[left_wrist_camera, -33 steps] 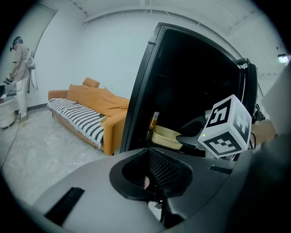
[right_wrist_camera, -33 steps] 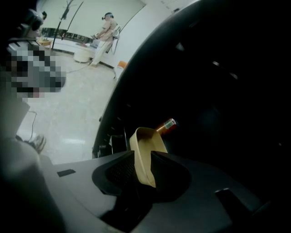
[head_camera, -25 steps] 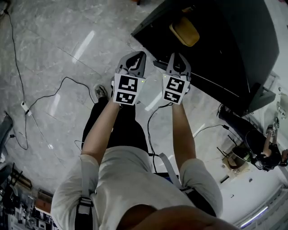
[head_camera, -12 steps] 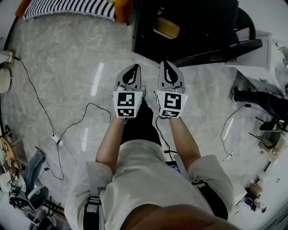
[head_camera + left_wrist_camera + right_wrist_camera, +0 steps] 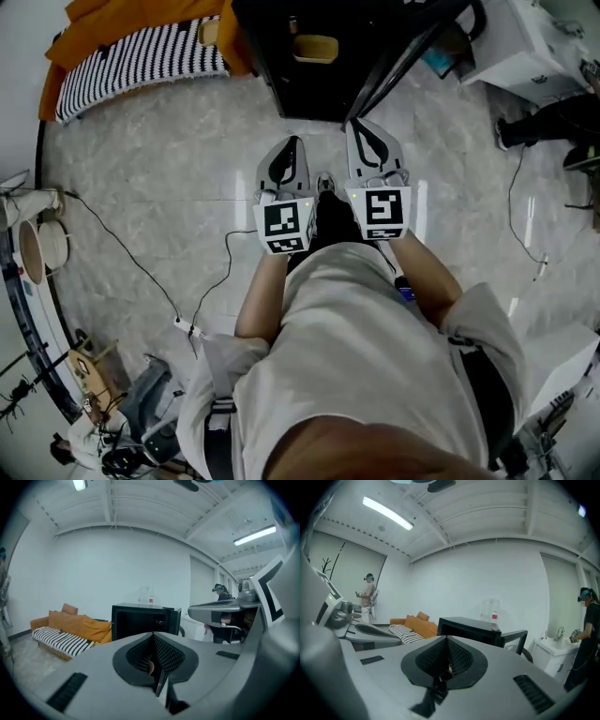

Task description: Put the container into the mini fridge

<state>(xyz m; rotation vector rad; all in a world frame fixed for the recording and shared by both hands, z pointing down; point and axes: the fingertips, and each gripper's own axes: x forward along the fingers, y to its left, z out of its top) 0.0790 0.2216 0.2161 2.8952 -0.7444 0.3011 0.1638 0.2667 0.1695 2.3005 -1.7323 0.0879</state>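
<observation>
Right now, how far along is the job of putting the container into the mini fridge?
Done, it seems: a yellow container sits inside the open mini fridge. In hand: nothing. The left tongs and right tongs are both shut and empty, held in front of the fridge. Left: the door stands open, so it probably needs closing.

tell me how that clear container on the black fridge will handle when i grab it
The clear container looks like thin see-through plastic, so it is probably light. It stands taller than it is wide on the mini fridge, so a sideways nudge may tip it. Its walls look smooth, so a grip might slip, though it is too small here to be sure.
</observation>
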